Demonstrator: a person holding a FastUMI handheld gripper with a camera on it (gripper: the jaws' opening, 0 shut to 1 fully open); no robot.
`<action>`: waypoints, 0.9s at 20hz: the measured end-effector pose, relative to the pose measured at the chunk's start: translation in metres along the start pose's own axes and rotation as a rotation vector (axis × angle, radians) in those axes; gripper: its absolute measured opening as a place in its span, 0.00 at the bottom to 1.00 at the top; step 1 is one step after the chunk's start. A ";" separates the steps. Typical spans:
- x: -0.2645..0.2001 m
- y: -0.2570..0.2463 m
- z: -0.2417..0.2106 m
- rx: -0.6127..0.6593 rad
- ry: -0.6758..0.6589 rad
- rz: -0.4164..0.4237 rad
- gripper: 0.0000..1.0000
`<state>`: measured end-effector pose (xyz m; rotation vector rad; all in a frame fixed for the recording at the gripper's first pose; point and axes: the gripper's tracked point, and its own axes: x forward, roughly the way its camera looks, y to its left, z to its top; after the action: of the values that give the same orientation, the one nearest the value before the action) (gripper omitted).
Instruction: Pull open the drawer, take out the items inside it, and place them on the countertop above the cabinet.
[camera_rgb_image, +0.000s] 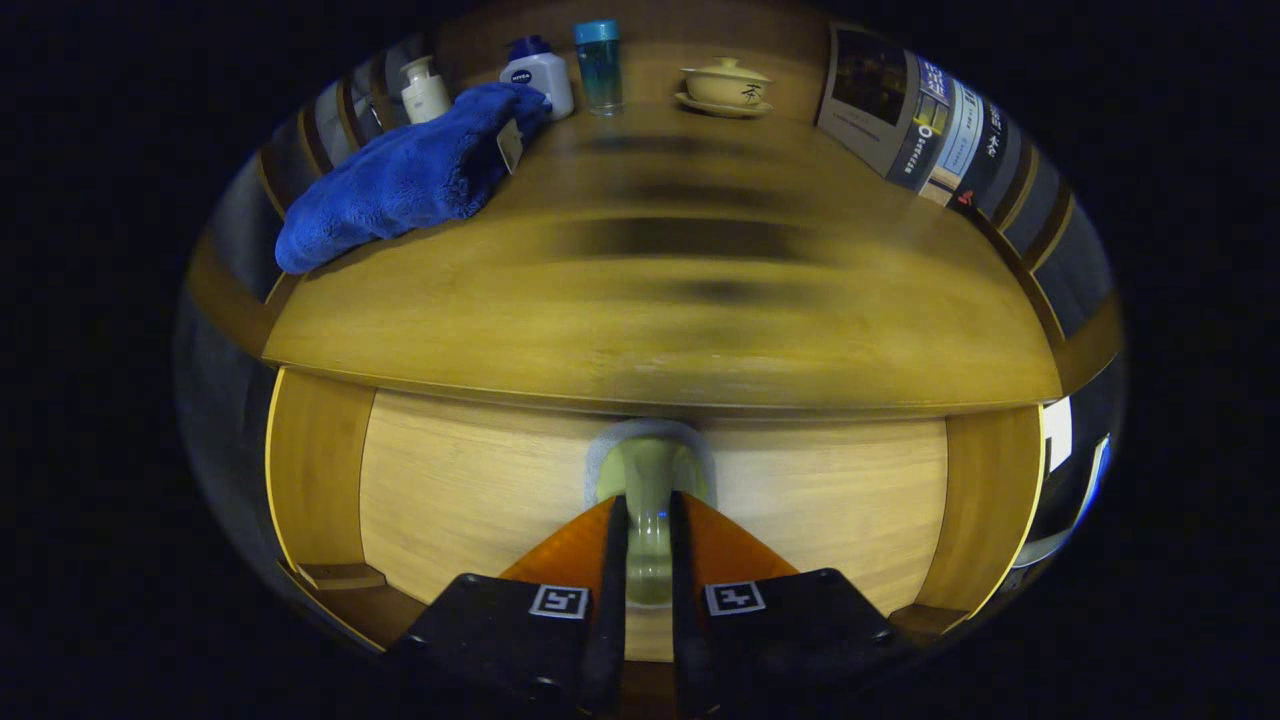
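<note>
Your gripper (648, 520) has both fingers closed on the pale, translucent drawer knob (648, 470), pinched between them at the middle of the light-grained wooden drawer front (470, 490). Whether the drawer is out at all, you cannot tell. Above it the smooth wooden countertop (660, 300) curves away. At 11 o'clock from the fingers lies a plush blue towel (410, 180), with a small pump bottle (424, 90) and a white lotion bottle (540, 72) beyond it. At 12 stand a teal-lidded tumbler (598, 65) and a cream lidded tea bowl (726, 86) on its saucer.
</note>
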<state>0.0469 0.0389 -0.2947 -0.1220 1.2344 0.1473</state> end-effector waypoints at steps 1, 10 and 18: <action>-0.006 0.000 0.002 0.004 -0.019 0.001 0.24; -0.074 0.003 -0.008 -0.034 -0.060 0.059 0.24; -0.117 0.006 0.012 -0.062 -0.112 0.084 0.24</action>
<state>0.0197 0.0414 -0.1799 -0.1140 1.1236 0.2620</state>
